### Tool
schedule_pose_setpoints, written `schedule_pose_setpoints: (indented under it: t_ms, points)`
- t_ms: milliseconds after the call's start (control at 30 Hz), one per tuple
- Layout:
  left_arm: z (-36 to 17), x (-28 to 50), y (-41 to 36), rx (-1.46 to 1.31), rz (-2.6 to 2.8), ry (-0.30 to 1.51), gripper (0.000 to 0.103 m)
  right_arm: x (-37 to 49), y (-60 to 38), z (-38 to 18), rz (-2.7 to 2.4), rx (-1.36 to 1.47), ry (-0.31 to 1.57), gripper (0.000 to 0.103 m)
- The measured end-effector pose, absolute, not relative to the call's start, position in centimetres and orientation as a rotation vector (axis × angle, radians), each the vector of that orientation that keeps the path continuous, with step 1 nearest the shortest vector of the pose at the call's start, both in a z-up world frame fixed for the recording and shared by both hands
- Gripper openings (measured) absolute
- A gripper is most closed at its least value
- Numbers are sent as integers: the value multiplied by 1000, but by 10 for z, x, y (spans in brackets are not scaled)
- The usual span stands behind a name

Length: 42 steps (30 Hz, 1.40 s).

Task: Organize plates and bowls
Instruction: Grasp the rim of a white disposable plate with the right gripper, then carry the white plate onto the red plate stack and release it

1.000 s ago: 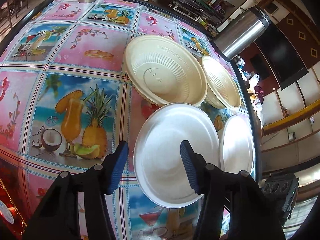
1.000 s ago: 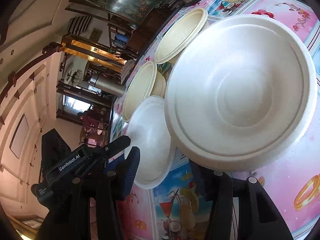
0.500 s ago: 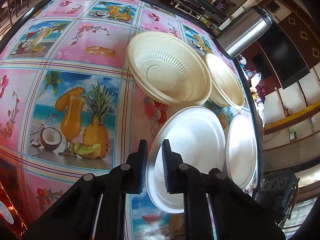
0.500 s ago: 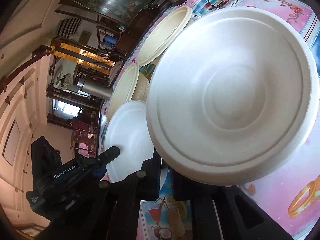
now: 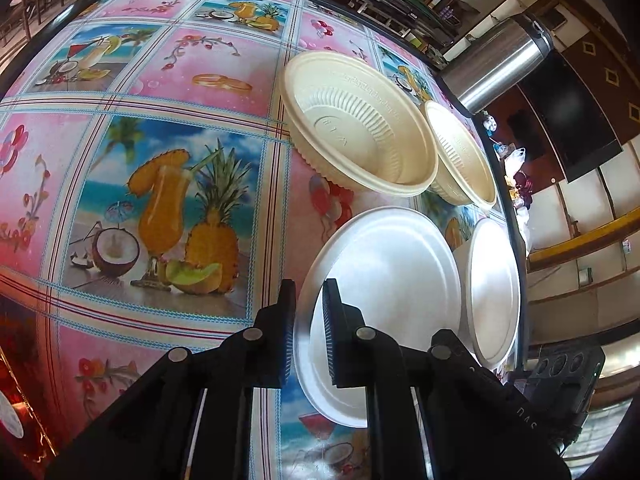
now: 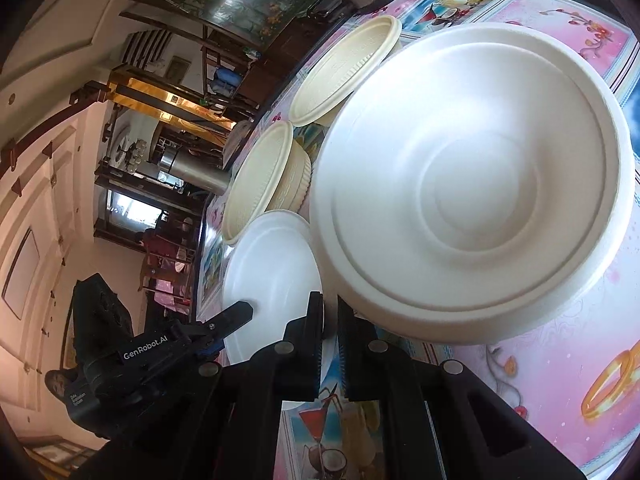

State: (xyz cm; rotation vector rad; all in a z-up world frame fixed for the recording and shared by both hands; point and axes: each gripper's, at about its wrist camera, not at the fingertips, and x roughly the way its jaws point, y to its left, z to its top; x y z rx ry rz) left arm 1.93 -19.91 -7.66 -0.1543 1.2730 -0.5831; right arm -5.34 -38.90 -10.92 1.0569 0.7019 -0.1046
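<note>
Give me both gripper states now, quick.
Left gripper: shut on the rim of a white plate.
Right gripper: shut on the rim of the other white plate.

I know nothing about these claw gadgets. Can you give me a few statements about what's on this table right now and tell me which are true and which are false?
1. Each claw pinches a white plate's rim. True: the left claw holds the first white plate, and the right claw holds the second white plate.
2. The two beige bowls are nested together. False: the larger beige bowl and the smaller beige bowl sit side by side.
3. The tablecloth shows fruit and drinks. True.
4. The bowls hold food. False: both are empty.
</note>
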Motion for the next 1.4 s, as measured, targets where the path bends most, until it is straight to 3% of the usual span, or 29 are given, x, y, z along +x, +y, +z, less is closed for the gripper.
schedule_pose_setpoints:
  t_ms: [333, 767, 1033, 1400]
  points:
    - [-48, -2, -154, -136, -590, 1222, 11, -55, -364, -88, -47, 1024, 685, 7]
    - [4, -39, -29, -19, -461, 1097, 11, -35, -254, -29, 155, 859, 699, 6]
    - [-3, -48, 32, 4, -366, 1113, 11, -18, -181, -28, 244, 762, 776, 7]
    - [-45, -39, 72, -4, -308, 1230, 11, -3, -118, -67, 247, 677, 924, 7]
